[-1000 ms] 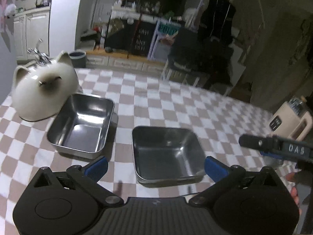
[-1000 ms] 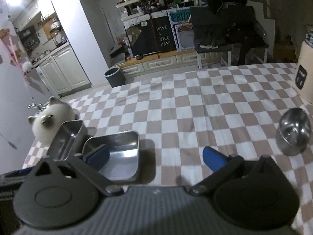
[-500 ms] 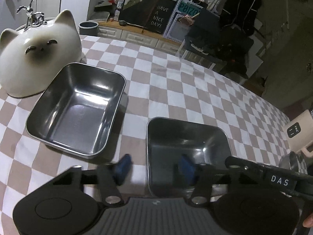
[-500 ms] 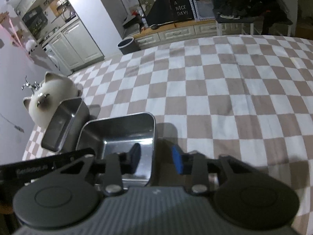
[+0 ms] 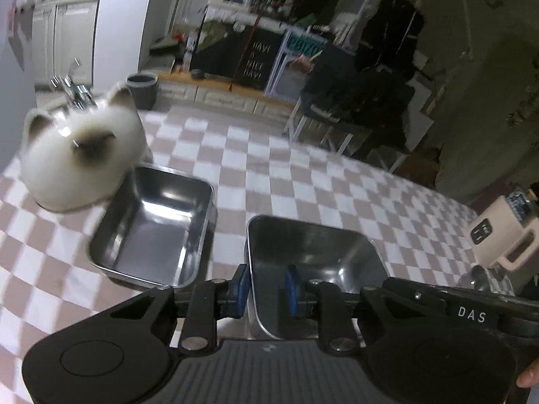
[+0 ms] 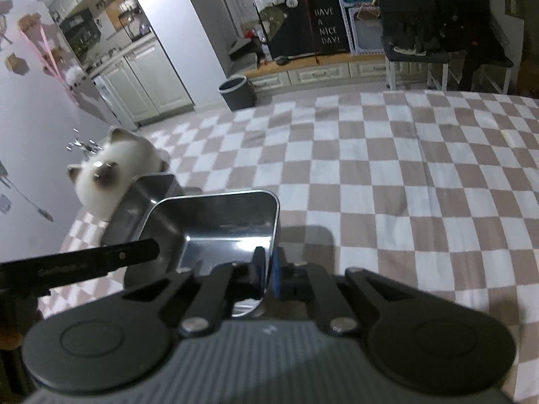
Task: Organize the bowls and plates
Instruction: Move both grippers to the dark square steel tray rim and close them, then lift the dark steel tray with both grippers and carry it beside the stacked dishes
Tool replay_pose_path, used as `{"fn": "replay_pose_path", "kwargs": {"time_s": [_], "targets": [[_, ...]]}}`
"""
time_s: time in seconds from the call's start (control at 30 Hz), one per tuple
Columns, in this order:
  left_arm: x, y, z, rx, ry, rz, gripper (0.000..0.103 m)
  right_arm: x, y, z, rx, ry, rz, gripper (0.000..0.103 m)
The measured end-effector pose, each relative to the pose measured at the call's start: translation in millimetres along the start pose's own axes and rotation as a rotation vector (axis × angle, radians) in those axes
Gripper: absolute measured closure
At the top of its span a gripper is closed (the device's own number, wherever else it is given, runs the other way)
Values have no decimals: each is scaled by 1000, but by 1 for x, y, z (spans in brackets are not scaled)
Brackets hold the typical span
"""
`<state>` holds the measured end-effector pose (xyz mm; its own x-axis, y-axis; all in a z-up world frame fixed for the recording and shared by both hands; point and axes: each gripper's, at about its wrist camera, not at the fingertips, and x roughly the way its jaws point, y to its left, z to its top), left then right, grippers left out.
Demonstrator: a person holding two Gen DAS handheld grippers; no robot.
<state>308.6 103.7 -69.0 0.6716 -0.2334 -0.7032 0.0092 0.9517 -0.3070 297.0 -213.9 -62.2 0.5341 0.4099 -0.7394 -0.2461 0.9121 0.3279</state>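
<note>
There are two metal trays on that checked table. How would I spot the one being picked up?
Start at the white cat-shaped jar on the checked tablecloth. One steel tray sits right beside it; the other steel tray lies further from the cat. Only that second one has both grippers at its walls, left gripper and right gripper.

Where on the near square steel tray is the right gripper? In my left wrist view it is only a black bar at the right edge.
Observer: The right gripper is shut on the right-hand wall of the near square steel tray, one pad inside, one outside.
Operator: The black sign at the back is blurred here. What does it say?
Observer: The black sign reads HAVE A NICE DAY!
</note>
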Motion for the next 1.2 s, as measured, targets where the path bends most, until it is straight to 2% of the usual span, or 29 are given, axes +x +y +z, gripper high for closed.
{"fn": "replay_pose_path", "kwargs": {"time_s": [0.27,0.53,0.7,0.77,1.07,1.2], "targets": [[-70,32,-11,6,-55,61,79,-21,54,-25,-50,27,107,94],[-110,71,-33,23,-16,168,79,-20,105,-52,-123,92,194,92],[-121,97,-45,10,21,202,79,-8,130,-66,-164,161,223,91],[-124,106,-49,0,44,208,76,-1,141,-74,-178,194,223,91],[-116,137,-68,0,142,246,75,29,168,-91,-217,309,226,90],[-108,146,-75,-1,176,255,70,33,174,-96,-222,332,224,90]]}}
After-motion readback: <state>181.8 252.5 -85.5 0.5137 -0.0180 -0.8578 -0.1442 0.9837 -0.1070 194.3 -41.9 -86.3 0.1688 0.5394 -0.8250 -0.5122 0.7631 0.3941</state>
